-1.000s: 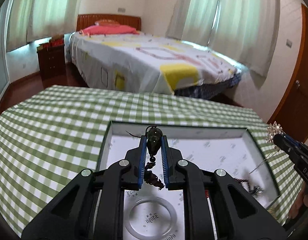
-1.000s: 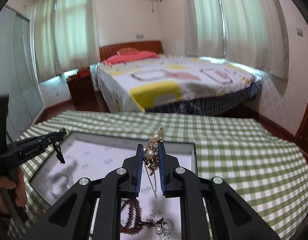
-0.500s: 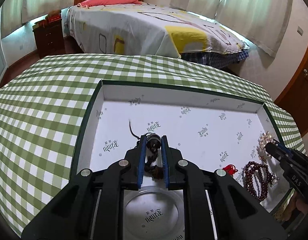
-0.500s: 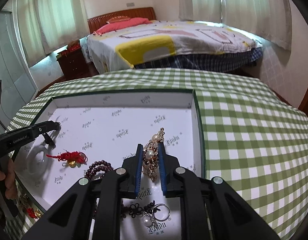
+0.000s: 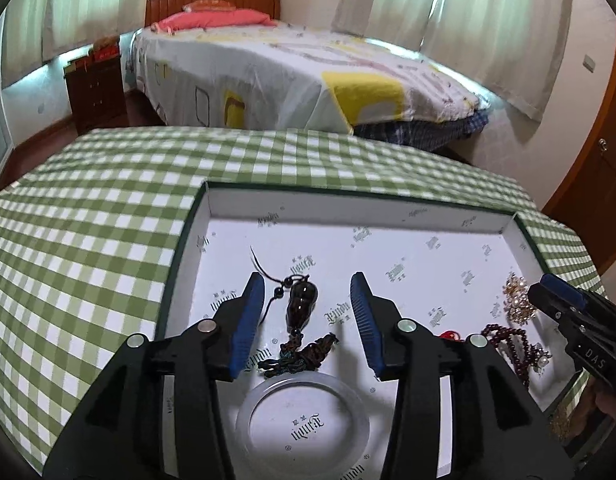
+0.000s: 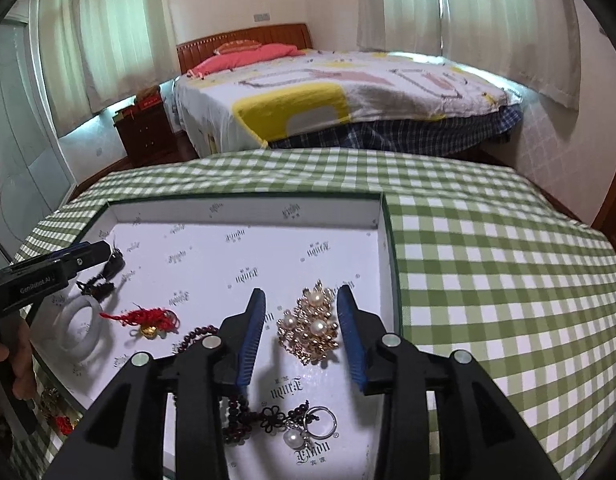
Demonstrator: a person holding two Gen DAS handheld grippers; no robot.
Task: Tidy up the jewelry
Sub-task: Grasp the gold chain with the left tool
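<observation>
A white box (image 5: 360, 208) with a dark green rim lies on the checked table. In the left wrist view my left gripper (image 5: 308, 308) is opening; the dark gourd pendant (image 5: 301, 306) with its tassel lies on the box floor between the blue pads, touching neither. In the right wrist view my right gripper (image 6: 301, 314) is opening too, and the gold and pearl brooch (image 6: 310, 328) rests free between its pads. A pale jade bangle (image 5: 301, 412) lies just below the pendant.
Also in the box are a red knotted charm (image 6: 147, 318), a dark red bead bracelet (image 6: 235, 420) and a ring with a pearl (image 6: 308, 428). More jewelry (image 6: 57, 412) lies on the cloth by a hand at the left. A bed (image 6: 348, 100) stands beyond the table.
Both grippers came down into the box and opened. The pendant left the left pads and the brooch left the right pads; both now lie on the box floor.
</observation>
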